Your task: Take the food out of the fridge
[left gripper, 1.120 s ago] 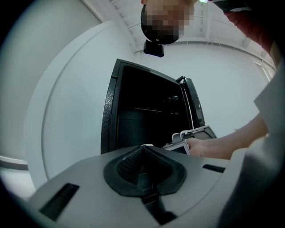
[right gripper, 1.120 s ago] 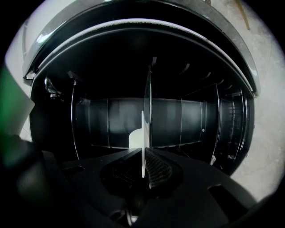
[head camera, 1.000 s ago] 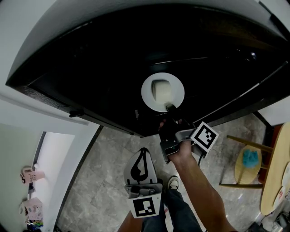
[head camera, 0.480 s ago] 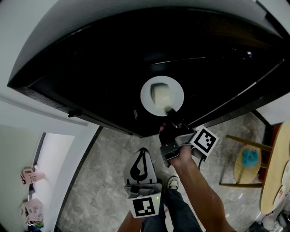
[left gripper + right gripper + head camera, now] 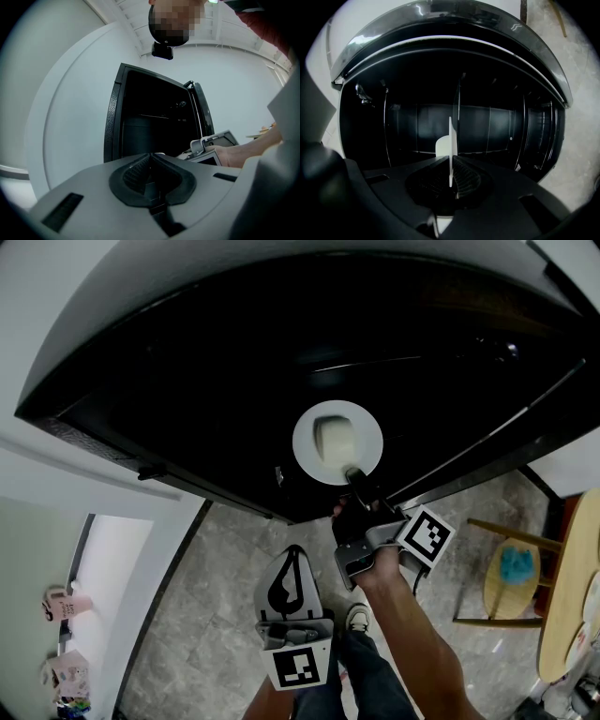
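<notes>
Fridge (image 5: 187,362): door open, dark inside, fills the upper frame of the head view. White plate (image 5: 367,427): centre frame, against the dark interior. Right gripper (image 5: 357,480): just below the plate, jaws clamped on its near rim. Left gripper (image 5: 292,559): lower centre, jaws closed together, nothing in them. Pale block of food (image 5: 333,435): on the plate.

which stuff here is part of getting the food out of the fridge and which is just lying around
Job: fridge, plate, food, right gripper shut on the plate.
Lying about: stool, table; left gripper idle.
</notes>
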{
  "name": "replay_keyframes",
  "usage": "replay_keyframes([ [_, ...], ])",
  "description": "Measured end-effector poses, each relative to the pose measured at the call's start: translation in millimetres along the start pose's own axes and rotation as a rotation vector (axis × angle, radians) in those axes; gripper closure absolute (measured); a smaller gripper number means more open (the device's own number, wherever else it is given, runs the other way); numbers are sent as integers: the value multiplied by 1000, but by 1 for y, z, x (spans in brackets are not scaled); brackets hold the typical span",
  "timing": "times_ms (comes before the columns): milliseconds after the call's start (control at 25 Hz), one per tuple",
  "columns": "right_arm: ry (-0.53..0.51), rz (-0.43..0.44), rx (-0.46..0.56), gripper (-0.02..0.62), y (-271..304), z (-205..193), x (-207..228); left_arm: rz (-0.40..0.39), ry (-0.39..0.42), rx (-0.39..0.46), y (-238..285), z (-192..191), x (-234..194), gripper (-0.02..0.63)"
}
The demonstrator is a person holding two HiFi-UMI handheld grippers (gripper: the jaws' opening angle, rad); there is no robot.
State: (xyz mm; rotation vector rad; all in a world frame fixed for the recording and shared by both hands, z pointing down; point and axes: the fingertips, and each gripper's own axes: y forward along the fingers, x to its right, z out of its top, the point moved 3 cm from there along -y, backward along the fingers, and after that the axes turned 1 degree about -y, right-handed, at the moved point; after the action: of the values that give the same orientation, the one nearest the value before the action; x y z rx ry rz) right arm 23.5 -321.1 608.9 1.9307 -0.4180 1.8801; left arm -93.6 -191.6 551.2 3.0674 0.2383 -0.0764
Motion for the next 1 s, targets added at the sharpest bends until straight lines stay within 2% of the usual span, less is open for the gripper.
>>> replay_keyframes([
  [1000, 0, -11, -1, 561, -40, -5, 3, 3, 1, 3, 1, 1, 3, 592],
])
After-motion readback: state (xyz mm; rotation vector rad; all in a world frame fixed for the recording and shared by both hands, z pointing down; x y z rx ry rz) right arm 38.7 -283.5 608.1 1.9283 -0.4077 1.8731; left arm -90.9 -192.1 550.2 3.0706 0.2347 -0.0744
